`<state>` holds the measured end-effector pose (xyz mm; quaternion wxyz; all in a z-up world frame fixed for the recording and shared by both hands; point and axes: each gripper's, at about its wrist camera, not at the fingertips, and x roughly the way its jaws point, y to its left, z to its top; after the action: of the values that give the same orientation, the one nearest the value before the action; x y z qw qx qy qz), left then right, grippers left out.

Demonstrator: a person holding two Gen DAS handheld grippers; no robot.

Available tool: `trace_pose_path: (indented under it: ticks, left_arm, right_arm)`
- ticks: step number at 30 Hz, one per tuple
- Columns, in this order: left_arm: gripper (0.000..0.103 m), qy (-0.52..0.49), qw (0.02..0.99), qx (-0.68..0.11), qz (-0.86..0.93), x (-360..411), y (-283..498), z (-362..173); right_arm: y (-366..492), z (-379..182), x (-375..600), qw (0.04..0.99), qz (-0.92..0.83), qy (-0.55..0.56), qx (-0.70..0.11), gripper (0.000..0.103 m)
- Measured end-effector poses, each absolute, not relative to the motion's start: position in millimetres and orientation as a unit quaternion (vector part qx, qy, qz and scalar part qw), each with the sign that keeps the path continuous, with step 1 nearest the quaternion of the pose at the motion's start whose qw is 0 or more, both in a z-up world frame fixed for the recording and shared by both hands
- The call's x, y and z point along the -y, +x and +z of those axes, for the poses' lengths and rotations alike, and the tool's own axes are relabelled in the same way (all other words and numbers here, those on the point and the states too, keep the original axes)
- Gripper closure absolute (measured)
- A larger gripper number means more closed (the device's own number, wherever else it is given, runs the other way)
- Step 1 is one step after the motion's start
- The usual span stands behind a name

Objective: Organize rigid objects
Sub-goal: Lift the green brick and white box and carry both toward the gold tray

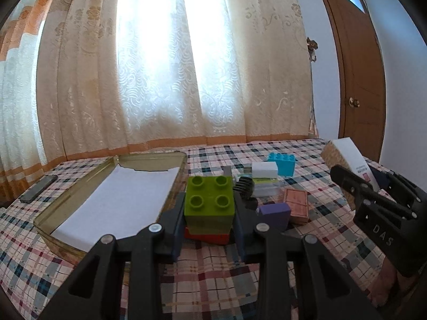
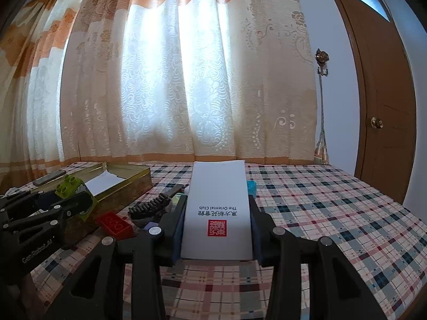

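Observation:
My left gripper (image 1: 209, 214) is shut on a green studded brick (image 1: 209, 200), held just off the checked cloth beside an open gold tin (image 1: 48, 221) lined with white paper. A red brick (image 1: 206, 238) lies on the cloth under it. In the right wrist view the green brick (image 2: 70, 186) and left gripper (image 2: 77, 201) hang at the tin's (image 2: 133, 184) near wall, and the red brick (image 2: 114, 225) lies apart from them. My right gripper (image 2: 217, 209) is shut on a tall white printed box (image 2: 217, 202), held above the cloth. The left wrist view shows that right gripper (image 1: 356, 184) and box (image 1: 347, 152) at far right.
Loose items lie behind the green brick: a blue brick (image 1: 283, 163), a small white box (image 1: 264, 170), a purple block (image 1: 275, 213), a pink box (image 1: 296, 205) and a black comb (image 1: 244, 185). A phone (image 1: 38, 188) lies left of the tin. Curtains hang behind the table.

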<state>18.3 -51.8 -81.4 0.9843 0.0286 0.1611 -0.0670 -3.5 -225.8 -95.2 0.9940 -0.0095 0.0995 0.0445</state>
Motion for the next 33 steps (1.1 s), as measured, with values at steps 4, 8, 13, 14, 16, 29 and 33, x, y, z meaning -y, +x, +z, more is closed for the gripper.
trace_pose_path:
  ticks: [4, 8, 13, 14, 16, 29, 33]
  left_arm:
    - [0.073, 0.029, 0.986, -0.153, -0.062, 47, 16, -81]
    - [0.073, 0.024, 0.987, -0.149, -0.059, 41, 14, -81]
    - [0.073, 0.019, 0.988, -0.146, -0.052, 34, 14, -81]
    - [0.073, 0.018, 0.988, -0.146, -0.05, 32, 14, -81]
    - [0.073, 0.016, 0.988, -0.146, -0.048, 29, 14, -80]
    - [0.073, 0.009, 0.989, -0.143, -0.033, 16, 12, -82]
    - [0.073, 0.009, 0.99, -0.141, -0.029, 14, 12, -82]
  right_arm:
    - [-6, -96, 218, 0.994, 0.052, -0.016, -0.096, 0.06]
    - [-7, -95, 211, 0.994, 0.057, -0.021, -0.096, 0.059]
    - [-8, -96, 206, 0.993, 0.061, -0.025, -0.097, 0.059]
    - [-8, -96, 204, 0.993, 0.062, -0.026, -0.097, 0.059]
    - [-9, -97, 200, 0.993, 0.064, -0.029, -0.097, 0.059]
    - [-16, -98, 175, 0.991, 0.085, -0.045, -0.091, 0.059]
    - [-18, -98, 169, 0.991, 0.091, -0.046, -0.09, 0.059]
